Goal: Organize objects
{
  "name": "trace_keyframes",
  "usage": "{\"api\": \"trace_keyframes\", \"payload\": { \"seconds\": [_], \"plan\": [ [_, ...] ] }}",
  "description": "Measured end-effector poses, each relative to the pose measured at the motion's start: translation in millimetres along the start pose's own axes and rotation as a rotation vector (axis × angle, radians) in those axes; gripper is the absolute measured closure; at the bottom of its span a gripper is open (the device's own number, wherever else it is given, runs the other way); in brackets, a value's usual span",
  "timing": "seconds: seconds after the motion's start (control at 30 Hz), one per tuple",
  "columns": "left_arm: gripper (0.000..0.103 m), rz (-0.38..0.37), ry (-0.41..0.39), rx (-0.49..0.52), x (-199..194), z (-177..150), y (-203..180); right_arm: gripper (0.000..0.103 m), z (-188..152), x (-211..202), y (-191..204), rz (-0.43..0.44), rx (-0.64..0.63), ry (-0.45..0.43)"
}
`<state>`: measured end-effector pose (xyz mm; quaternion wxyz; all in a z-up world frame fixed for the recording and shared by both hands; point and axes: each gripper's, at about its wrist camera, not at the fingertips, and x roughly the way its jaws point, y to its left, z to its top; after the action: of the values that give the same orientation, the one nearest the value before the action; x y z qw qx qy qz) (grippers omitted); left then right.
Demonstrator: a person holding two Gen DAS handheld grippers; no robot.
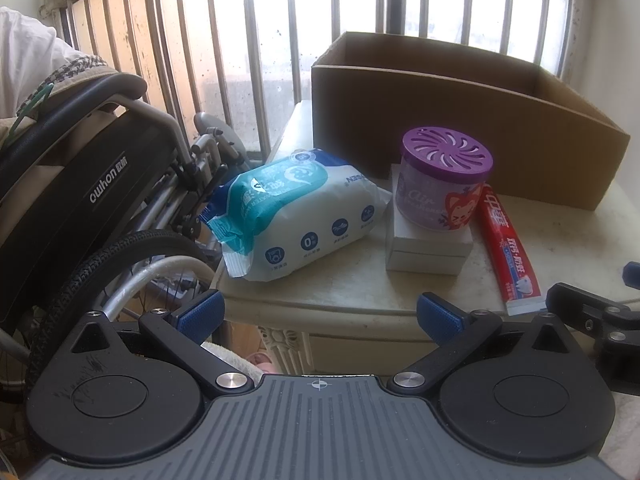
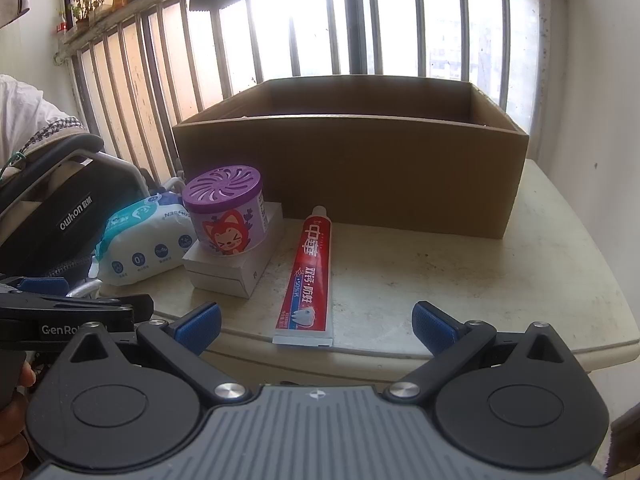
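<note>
Both your left tongs (image 1: 318, 314) and right tongs (image 2: 316, 326) gape wide and empty at the counter's (image 2: 460, 280) front edge, since the red toothpaste tube (image 2: 310, 276) lies flat before the open brown cardboard box (image 2: 360, 168), awaiting pickup.

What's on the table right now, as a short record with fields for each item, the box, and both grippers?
box: open cardboard box at table's far side
wipes: wet wipes pack lying flat, leftmost
freshener: purple-lidded air freshener standing on white box
toothpaste: red toothpaste tube lying flat, cap toward cardboard box
table: cream table
left gripper: open, holding nothing
right gripper: open, holding nothing, facing toothpaste tube
</note>
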<state>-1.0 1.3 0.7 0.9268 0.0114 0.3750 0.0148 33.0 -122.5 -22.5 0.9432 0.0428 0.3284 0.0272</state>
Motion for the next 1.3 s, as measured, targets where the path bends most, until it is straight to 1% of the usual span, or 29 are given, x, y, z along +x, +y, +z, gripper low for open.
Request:
{"api": "trace_keyframes", "payload": {
  "seconds": [0.67,0.8,0.87,1.0,1.1,1.23,1.3],
  "plan": [
    [0.000,0.018,0.028,0.030,7,2,-10,0.000,-1,8,-6,0.002,-0.018,0.000],
    [0.000,-0.002,0.022,0.039,9,2,-11,0.000,-3,12,-7,0.000,-0.035,0.002],
    [0.000,-0.028,0.006,0.041,8,3,-11,0.000,-2,13,-8,-0.001,-0.038,-0.001],
    [0.000,-0.076,-0.042,0.048,4,6,-9,0.000,1,11,-14,0.018,-0.042,-0.043],
    [0.000,-0.106,-0.083,0.053,2,12,-7,0.000,8,9,-20,0.058,-0.047,-0.087],
    [0.000,-0.190,-0.171,0.053,-3,18,-4,0.000,25,6,-31,0.106,-0.039,-0.154],
    [0.000,-0.214,-0.207,0.072,-3,20,-7,0.000,35,5,-38,0.140,-0.013,-0.189]
  ]
}}
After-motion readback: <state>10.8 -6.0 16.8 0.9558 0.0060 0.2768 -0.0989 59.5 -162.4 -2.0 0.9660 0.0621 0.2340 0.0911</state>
